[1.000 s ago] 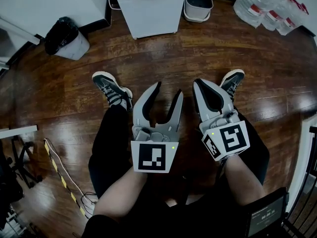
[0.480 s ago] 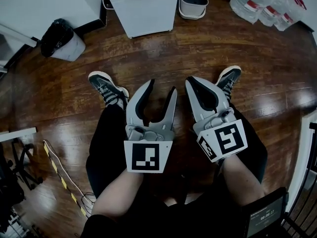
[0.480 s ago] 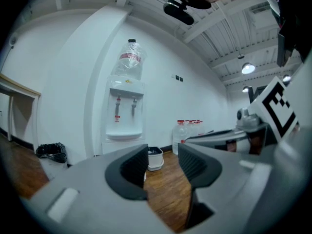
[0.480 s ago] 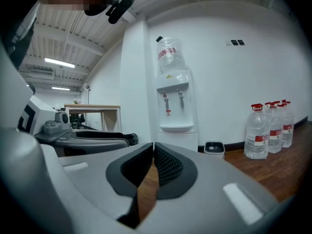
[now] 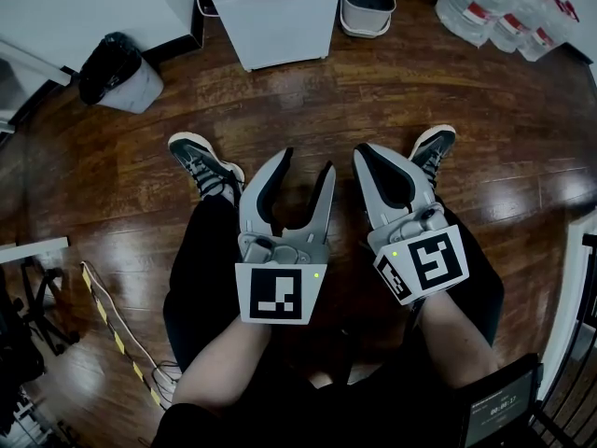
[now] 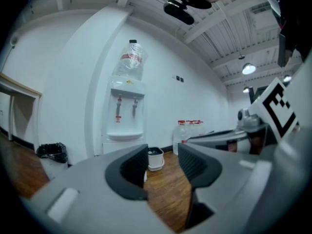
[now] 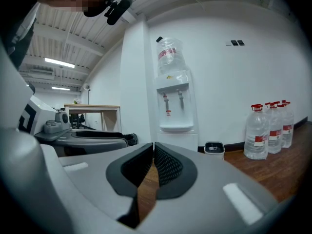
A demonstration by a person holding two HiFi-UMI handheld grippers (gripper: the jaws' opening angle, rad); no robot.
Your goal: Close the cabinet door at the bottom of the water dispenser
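The left gripper [image 5: 306, 162] is being held released, the right gripper [image 5: 367, 153] clenched empty — the water dispenser [image 5: 275, 17], well ahead, is best approached low, squarely.

— Is the white plastic water dispenser's [image 7: 174, 112] low cabinet [image 7: 177, 140] shut?
— Cannot tell. The right gripper's [image 7: 152, 147] jaws cover most of it, and one jaw of the left gripper [image 6: 163, 152] hides nearly all. In the head view, the upper edge cuts the dispenser off.

White water dispenser [image 7: 174, 108] upright against wall
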